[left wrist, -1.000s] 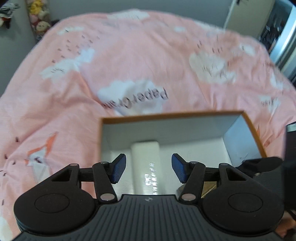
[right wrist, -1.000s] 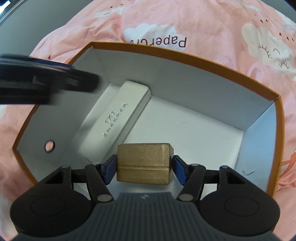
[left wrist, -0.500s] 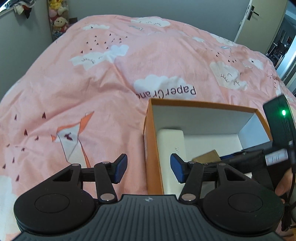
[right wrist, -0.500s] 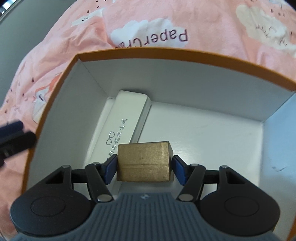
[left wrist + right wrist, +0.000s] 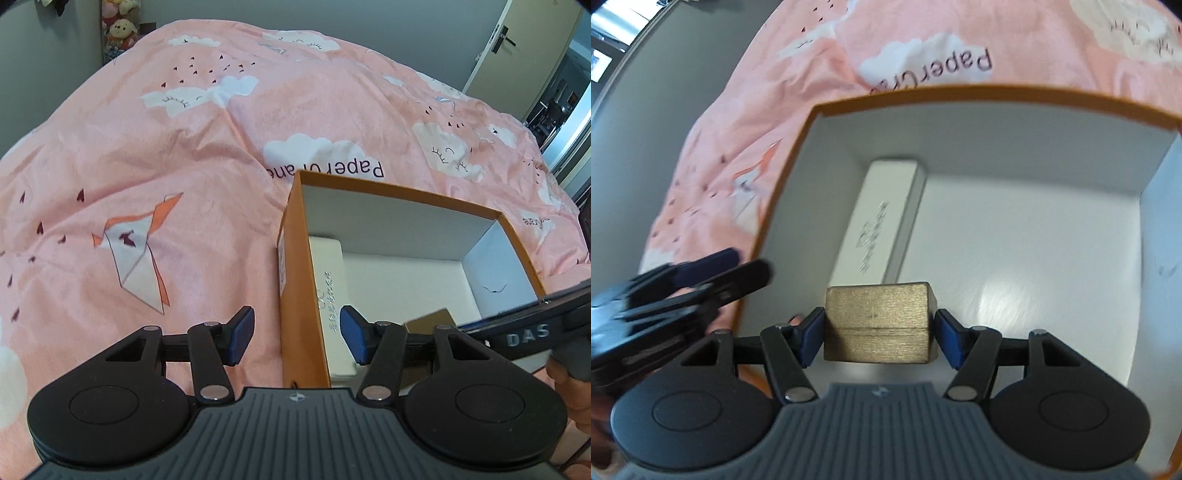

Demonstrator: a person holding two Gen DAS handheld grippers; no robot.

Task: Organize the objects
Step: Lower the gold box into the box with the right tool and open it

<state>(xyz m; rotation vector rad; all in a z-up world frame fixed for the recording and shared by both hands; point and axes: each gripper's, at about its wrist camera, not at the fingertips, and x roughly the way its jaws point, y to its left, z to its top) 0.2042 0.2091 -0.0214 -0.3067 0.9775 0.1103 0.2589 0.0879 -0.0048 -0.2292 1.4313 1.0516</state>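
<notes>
Gold cardboard is showing between your right gripper's (image 5: 879, 339) blue pads: you are clamping the small gold box (image 5: 877, 321) and holding it above the floor of the orange box (image 5: 997, 94), near its front. Inside, a long white case (image 5: 879, 221) is lying along the left wall. Your left gripper (image 5: 297, 334) is hanging with its jaws spread and nothing pressed between them, straddling the orange box's left wall, one pad outside and one over the white case. All of it is sitting on the pink cloud-print duvet (image 5: 184, 166).
</notes>
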